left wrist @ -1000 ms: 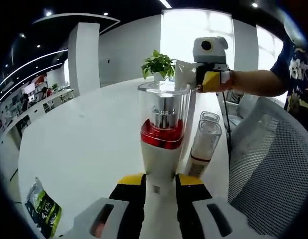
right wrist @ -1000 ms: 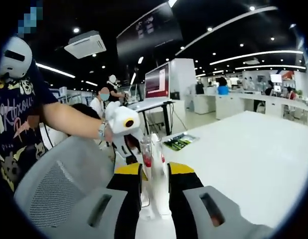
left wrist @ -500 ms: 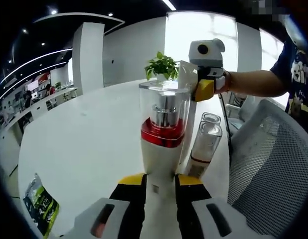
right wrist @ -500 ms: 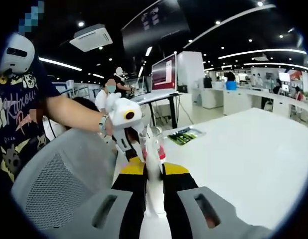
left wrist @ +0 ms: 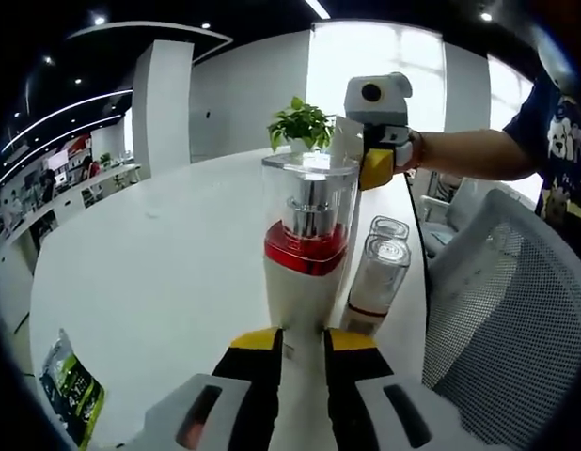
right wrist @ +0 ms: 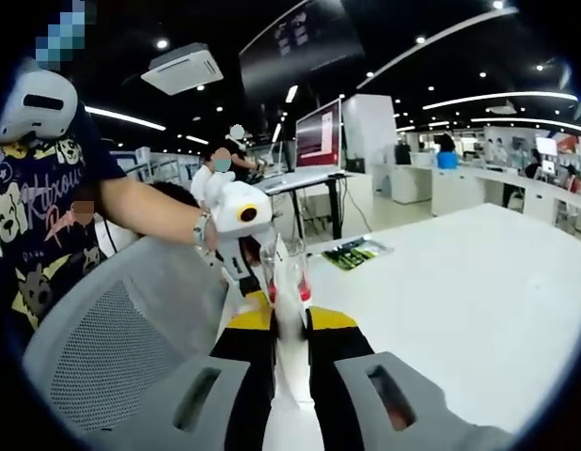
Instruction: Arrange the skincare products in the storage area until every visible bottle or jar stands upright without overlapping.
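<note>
counting now in the left gripper view: one tall white bottle (left wrist: 305,268) with a red band and clear cap at centre, and two smaller clear-topped bottles (left wrist: 375,282) at its 3 o'clock, one behind the other. one white tube (left wrist: 345,141) at 12 o'clock, one potted plant (left wrist: 297,122) at 11, one green packet (left wrist: 72,399) at 8 on the worktop (left wrist: 149,272), one mesh chair (left wrist: 502,310) at 4. two grippers in play: left gripper (left wrist: 303,340), right gripper (left wrist: 370,150).

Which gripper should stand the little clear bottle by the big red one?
Probably neither yet: the left gripper is shut on the red-banded bottle, the right gripper on a white tube. The small clear bottle already stands upright.
</note>
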